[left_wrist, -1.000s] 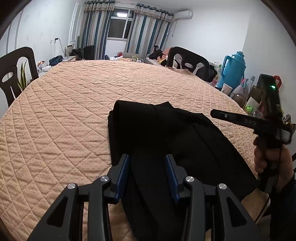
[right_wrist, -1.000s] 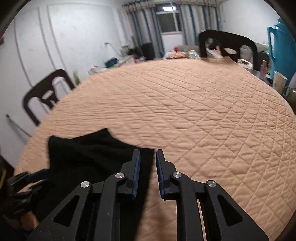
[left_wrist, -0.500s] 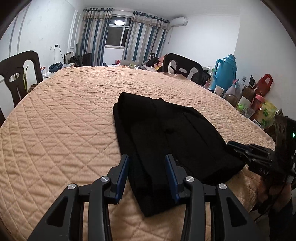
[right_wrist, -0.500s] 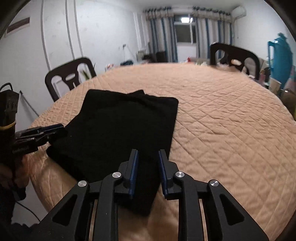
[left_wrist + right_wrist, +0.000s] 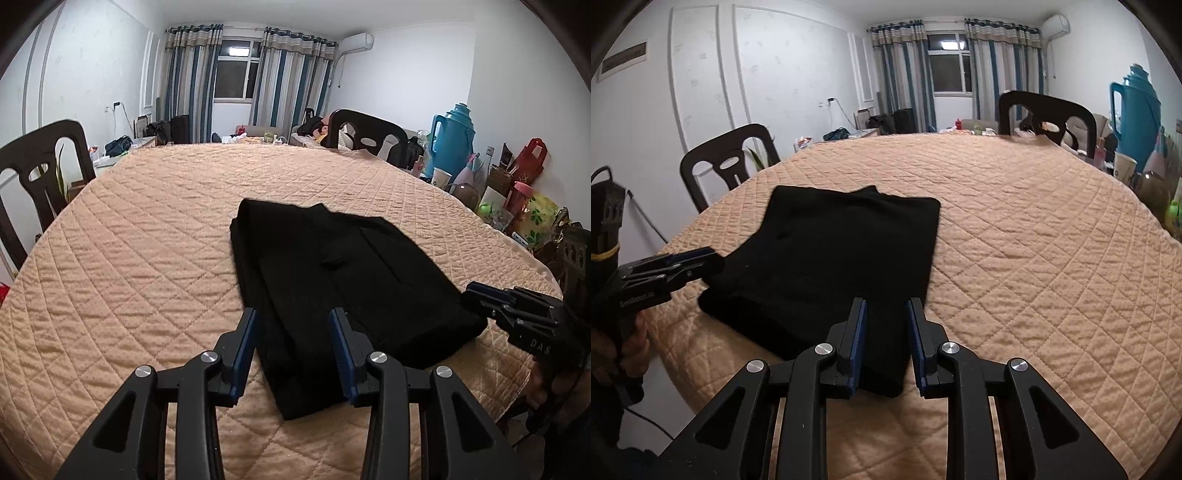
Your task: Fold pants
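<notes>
The black pants [image 5: 332, 280] lie folded in a flat rectangle on the peach quilted table cover [image 5: 147, 258], close to its near edge. My left gripper [image 5: 293, 317] hangs open just short of the fold's near end. Black cloth shows through the gap and the blue pads press on nothing. In the right wrist view the pants [image 5: 842, 251] lie left of centre, and my right gripper [image 5: 886, 306] stands open above their near right corner, holding nothing. Each view catches the other gripper: the right gripper [image 5: 480, 295] at the fold's right corner, the left gripper [image 5: 709, 258] at its left edge.
Dark chairs [image 5: 40, 173] [image 5: 1045, 114] stand around the table. A blue thermos [image 5: 452, 144], cups and bags crowd a side surface on the right. The quilted cover [image 5: 1052, 240] stretches wide beyond and to the right of the pants. A person's hand [image 5: 624, 347] grips the left handle.
Both grippers have drawn back toward the table's near edge, so more of the folded pants shows. The right gripper's jaws stand a little wider than before.
</notes>
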{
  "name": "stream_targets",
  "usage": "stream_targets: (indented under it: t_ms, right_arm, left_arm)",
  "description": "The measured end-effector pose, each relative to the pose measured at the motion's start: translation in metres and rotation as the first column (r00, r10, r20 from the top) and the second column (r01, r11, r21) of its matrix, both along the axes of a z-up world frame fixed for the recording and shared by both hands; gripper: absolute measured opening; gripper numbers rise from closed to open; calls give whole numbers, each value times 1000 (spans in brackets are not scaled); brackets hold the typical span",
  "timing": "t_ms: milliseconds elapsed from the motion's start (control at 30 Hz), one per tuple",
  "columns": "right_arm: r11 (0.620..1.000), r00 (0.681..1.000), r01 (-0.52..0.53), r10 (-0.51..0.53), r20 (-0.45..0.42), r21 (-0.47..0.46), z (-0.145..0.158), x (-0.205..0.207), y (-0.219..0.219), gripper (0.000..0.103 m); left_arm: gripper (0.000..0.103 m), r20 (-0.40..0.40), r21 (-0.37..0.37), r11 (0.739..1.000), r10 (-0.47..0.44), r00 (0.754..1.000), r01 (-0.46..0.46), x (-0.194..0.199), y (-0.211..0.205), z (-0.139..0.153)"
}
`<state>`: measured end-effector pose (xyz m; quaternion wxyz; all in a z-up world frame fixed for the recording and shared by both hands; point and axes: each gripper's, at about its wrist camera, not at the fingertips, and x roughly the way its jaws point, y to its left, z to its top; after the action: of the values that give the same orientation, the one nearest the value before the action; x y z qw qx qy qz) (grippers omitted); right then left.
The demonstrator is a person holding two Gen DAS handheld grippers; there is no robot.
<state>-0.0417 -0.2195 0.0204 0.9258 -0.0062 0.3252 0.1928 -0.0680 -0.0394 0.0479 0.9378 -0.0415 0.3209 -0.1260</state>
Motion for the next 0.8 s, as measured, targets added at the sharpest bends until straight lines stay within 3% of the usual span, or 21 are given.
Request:
stream_targets:
  t_ms: [200,467,800]
  right_arm:
    - [1000,1000,-20,20,-4,4,-1,3,9,23]
    - [1000,1000,-25,25,-17,-8,-8,0,9,23]
    - [1000,1000,-27,27,-3,-5,7,5,11,23]
  left_arm:
    - [42,9,8,1000,-3,1000,3,8,-5,7]
    - [43,-28,19,1000,-5,1000,6,6,-6,-10]
    - [42,-6,45,999,-10,1000,10,14,-5,5]
